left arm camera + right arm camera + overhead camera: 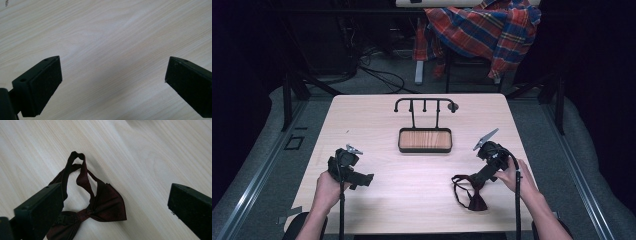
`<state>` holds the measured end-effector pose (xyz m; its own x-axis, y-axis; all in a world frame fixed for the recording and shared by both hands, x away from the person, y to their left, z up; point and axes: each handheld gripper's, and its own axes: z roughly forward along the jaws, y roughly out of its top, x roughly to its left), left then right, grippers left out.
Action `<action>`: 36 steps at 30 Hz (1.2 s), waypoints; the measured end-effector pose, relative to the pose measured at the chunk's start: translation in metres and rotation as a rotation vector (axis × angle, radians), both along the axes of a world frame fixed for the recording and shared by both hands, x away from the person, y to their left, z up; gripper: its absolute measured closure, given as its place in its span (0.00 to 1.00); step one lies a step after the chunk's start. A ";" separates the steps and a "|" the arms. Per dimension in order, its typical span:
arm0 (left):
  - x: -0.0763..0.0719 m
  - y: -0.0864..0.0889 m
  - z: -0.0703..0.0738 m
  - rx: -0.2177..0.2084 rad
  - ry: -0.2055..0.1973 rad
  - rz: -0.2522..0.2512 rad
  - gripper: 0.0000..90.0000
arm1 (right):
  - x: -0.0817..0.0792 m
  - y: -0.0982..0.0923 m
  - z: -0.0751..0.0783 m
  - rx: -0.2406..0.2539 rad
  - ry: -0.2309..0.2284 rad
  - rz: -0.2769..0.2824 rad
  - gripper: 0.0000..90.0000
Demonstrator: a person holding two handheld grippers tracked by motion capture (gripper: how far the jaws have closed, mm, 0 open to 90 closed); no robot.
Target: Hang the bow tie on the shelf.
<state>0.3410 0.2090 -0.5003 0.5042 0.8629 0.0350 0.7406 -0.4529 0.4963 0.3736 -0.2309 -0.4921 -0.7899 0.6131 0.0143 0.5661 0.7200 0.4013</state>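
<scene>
A dark red bow tie [472,192] with its strap looped lies on the wooden table near the front right. The right gripper [469,179] hovers just over it, open; in the right gripper view the bow tie [105,205] lies between the wide-apart jaws, its left wing partly hidden behind the left jaw. At the front left, the left gripper [364,179] is held low over bare table [107,45], open with nothing between its fingers [41,86].
A black wire stand with hooks [426,105] rises from a small wooden-floored tray [425,140] at the table's middle back. Behind the table a plaid shirt [484,27] drapes over a chair, and cables lie on the floor.
</scene>
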 end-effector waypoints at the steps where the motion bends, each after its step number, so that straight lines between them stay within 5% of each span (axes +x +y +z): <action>1: 0.000 0.000 0.000 0.000 0.000 -0.001 0.01 | 0.000 0.002 -0.001 0.006 0.003 0.005 0.00; 5: 0.000 -0.001 0.000 -0.001 0.002 -0.003 0.01 | -0.001 0.008 -0.003 -0.021 0.000 0.032 0.00; 8: 0.000 0.000 0.000 -0.002 0.001 -0.002 0.01 | -0.002 0.012 -0.007 0.004 0.003 0.028 0.00; 15: 0.000 0.000 0.000 -0.005 0.004 -0.001 0.01 | -0.003 0.030 -0.018 -0.066 0.005 0.108 0.05; 22: 0.000 0.000 0.000 -0.006 0.004 0.002 0.01 | -0.002 0.037 -0.025 -0.100 -0.010 0.156 0.19; 27: 0.000 0.000 0.000 -0.010 0.003 0.001 0.01 | -0.005 0.046 -0.030 -0.145 -0.044 0.183 0.43; 36: 0.000 0.000 0.000 -0.011 0.004 0.000 0.01 | -0.010 0.054 -0.037 -0.188 -0.030 0.210 0.59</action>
